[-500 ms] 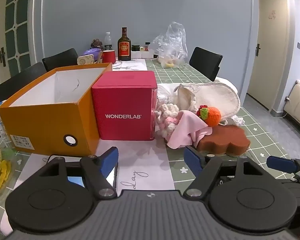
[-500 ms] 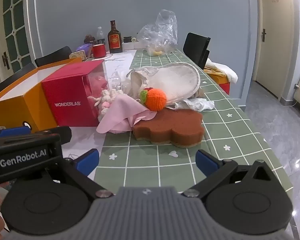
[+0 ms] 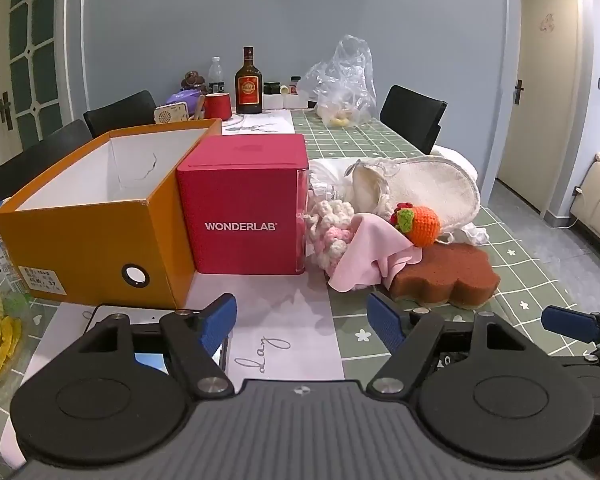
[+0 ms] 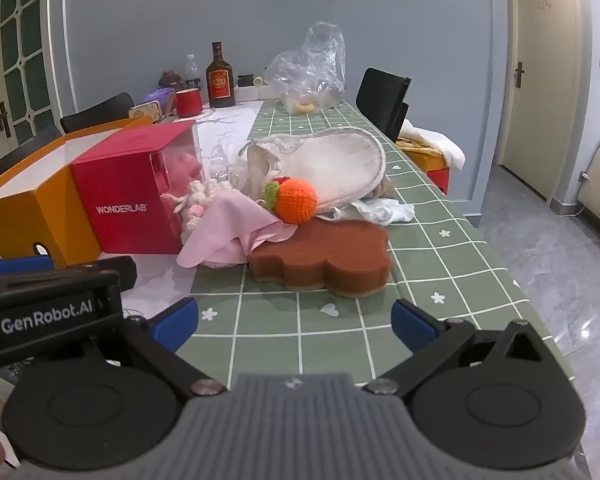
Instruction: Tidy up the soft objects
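At the table's far end I see a dark glass bottle with a red label (image 3: 248, 82), a red cup (image 3: 218, 106) beside it, and a crumpled clear plastic bag (image 3: 342, 82).

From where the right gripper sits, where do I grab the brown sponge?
Probably pinch the brown sponge across its near lobed edge, coming in low from the front. It lies flat, its near side bare; the pink cloth and orange crochet ball overlap its far-left edge.

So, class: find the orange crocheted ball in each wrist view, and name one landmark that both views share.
Left wrist view: orange crocheted ball, right of centre, beside the pink cloth.
Right wrist view: ball at centre, behind the brown sponge.
Shared landmark: red WONDERLAB box, left of the ball in both views.
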